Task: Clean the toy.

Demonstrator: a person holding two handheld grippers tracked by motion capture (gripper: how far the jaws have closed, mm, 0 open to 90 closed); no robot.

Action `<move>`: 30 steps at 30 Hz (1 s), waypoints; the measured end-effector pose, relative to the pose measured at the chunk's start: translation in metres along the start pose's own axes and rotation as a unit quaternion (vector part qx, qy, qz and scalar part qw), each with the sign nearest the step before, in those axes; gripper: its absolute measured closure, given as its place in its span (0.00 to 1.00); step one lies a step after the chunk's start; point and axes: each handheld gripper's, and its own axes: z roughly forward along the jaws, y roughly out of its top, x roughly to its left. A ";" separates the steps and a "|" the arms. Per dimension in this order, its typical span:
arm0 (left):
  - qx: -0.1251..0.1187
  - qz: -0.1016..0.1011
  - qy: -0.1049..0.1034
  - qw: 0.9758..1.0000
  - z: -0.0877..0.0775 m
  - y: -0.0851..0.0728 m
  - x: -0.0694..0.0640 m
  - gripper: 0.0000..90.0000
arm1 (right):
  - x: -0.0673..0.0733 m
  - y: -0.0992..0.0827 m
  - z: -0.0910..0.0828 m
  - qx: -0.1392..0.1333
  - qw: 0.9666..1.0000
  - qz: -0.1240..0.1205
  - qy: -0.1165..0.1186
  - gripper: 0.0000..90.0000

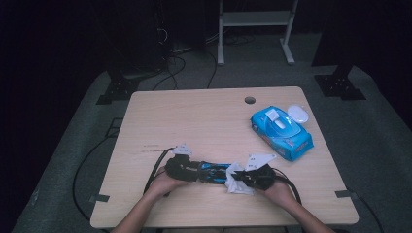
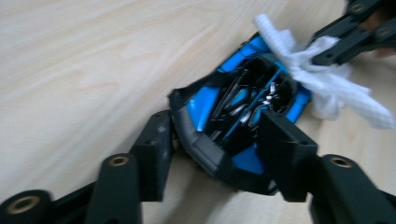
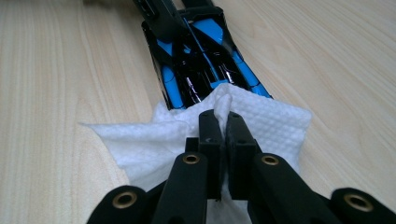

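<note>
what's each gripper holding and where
The left gripper clasps the blue and black toy car across one end, a jaw at each side. The right gripper pinches a fold of the white wipe.

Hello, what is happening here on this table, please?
A person is cleaning a blue and black toy car at a wooden table. The left gripper has its jaws around one end of the car, and the right gripper pinches a white wipe against the other end. A blue wipes pack lies further back on the right.

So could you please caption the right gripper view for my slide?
Right gripper pinches white wipe against blue-black toy car.
</note>
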 end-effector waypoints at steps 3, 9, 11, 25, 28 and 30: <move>-0.006 0.014 0.008 1.000 -0.003 -0.001 -0.001 0.55 | -0.002 -0.001 0.001 0.000 1.000 0.003 0.000 0.96; -0.033 0.054 0.031 0.997 -0.008 -0.010 -0.006 0.63 | -0.006 -0.002 0.000 -0.005 1.000 0.023 0.015 0.94; -0.037 0.070 0.040 0.996 -0.009 -0.011 -0.009 0.62 | -0.009 -0.002 -0.001 -0.005 0.999 0.033 0.022 0.94; -0.070 0.209 0.119 0.968 -0.015 -0.027 -0.038 0.62 | -0.018 -0.002 -0.015 -0.024 0.998 0.053 0.014 0.91; -0.075 0.210 0.121 0.967 -0.015 -0.029 -0.039 0.62 | -0.023 -0.003 -0.017 -0.026 0.997 0.070 0.031 0.86; -0.078 0.207 0.121 0.968 -0.015 -0.030 -0.039 0.62 | -0.025 -0.002 -0.017 -0.026 0.996 0.076 0.039 0.79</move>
